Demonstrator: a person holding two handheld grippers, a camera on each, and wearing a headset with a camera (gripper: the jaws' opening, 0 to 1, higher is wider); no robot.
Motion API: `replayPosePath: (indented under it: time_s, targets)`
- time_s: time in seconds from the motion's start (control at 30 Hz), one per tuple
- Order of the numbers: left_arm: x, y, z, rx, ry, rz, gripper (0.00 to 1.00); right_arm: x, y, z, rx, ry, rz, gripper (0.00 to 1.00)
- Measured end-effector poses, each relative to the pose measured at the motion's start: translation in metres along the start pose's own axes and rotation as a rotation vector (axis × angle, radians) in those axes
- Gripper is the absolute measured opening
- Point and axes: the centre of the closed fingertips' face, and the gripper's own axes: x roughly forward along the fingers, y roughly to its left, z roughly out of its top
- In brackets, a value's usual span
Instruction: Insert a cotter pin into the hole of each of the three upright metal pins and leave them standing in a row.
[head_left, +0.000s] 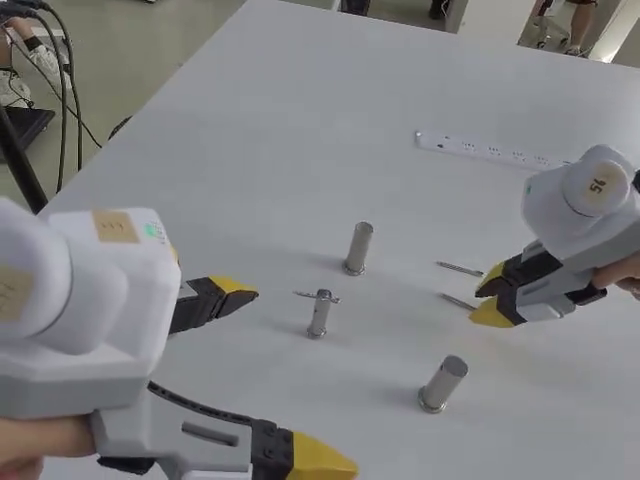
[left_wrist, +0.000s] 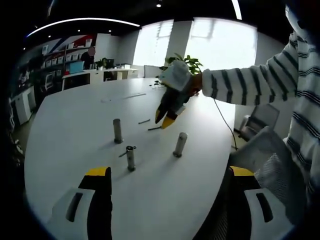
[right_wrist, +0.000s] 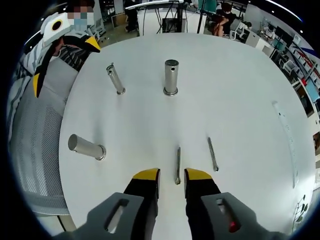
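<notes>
Three metal pins stand upright on the white table (head_left: 300, 130): a far pin (head_left: 358, 248), a middle pin (head_left: 319, 313) with a cotter pin through its top, and a near pin (head_left: 443, 383). Two loose cotter pins lie flat at the right, one (head_left: 460, 268) farther and one (head_left: 458, 301) nearer. My right gripper (head_left: 488, 298) is low over the table and open by a narrow gap. In the right gripper view the nearer cotter pin (right_wrist: 178, 165) lies just ahead of the jaw tips of that gripper (right_wrist: 172, 176). My left gripper (head_left: 285, 378) hangs wide open left of the middle pin (left_wrist: 131, 158), holding nothing.
A white power strip (head_left: 490, 150) lies on the table beyond the pins. Cables and a stand (head_left: 60, 90) are on the floor past the table's left edge. A chair (left_wrist: 260, 120) stands at the table's side in the left gripper view.
</notes>
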Motion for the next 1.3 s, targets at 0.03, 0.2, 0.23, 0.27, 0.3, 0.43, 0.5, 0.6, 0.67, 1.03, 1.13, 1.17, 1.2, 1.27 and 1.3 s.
replayPosePath:
  time_s: [0.03,0.2,0.23,0.27,0.3,0.43,0.5,0.6,0.67,1.03,1.13,1.17,1.2,1.27,1.3]
  targets:
    - [0.0,0.0,0.0,-0.001,0.001,0.001,0.95,0.001,-0.001,0.0,0.003,0.005,-0.001,0.15]
    - [-0.002,0.003,0.001,-0.023,-0.013,0.01,0.94,0.005,-0.002,-0.003,0.013,0.026,0.005,0.11]
    - [-0.002,0.003,0.001,-0.024,-0.017,0.012,0.94,0.005,-0.003,-0.003,0.013,0.03,0.004,0.11]
    - [-0.002,0.004,0.002,-0.027,-0.02,0.014,0.94,0.006,-0.003,-0.006,0.007,0.052,0.001,0.11]
    - [-0.002,0.004,0.002,-0.028,-0.021,0.014,0.94,0.007,-0.003,-0.009,-0.003,0.067,0.0,0.11]
    - [-0.001,0.004,0.003,-0.03,-0.025,0.015,0.94,0.01,-0.004,-0.011,0.041,0.086,0.001,0.11]
    - [0.0,0.005,0.002,-0.044,-0.026,0.013,0.93,0.009,-0.003,-0.011,0.027,0.092,0.002,0.11]
    - [0.001,0.005,0.002,-0.055,-0.031,0.015,0.92,0.01,-0.003,-0.01,0.028,0.115,0.007,0.11]
    - [0.001,0.005,0.0,-0.061,-0.026,0.017,0.92,0.01,-0.002,-0.011,0.013,0.136,0.012,0.11]
    - [0.003,0.005,-0.006,-0.08,-0.004,0.02,0.92,0.012,-0.002,-0.009,-0.001,0.249,0.036,0.08]
    - [0.003,0.005,-0.004,-0.086,-0.009,0.026,0.92,0.012,-0.005,-0.01,0.003,0.268,0.039,0.05]
    - [0.003,0.005,-0.003,-0.089,-0.015,0.025,0.92,0.012,-0.007,-0.011,0.012,0.271,0.036,0.03]
    - [0.004,0.004,-0.002,-0.093,-0.019,0.023,0.92,0.012,-0.009,-0.011,0.017,0.27,0.033,0.01]
    - [0.005,0.002,-0.002,-0.092,-0.019,0.018,0.92,0.011,-0.011,-0.012,0.037,0.264,0.038,0.0]
    - [0.005,0.001,-0.002,-0.086,-0.016,0.013,0.92,0.011,-0.011,-0.013,0.048,0.258,0.041,0.0]
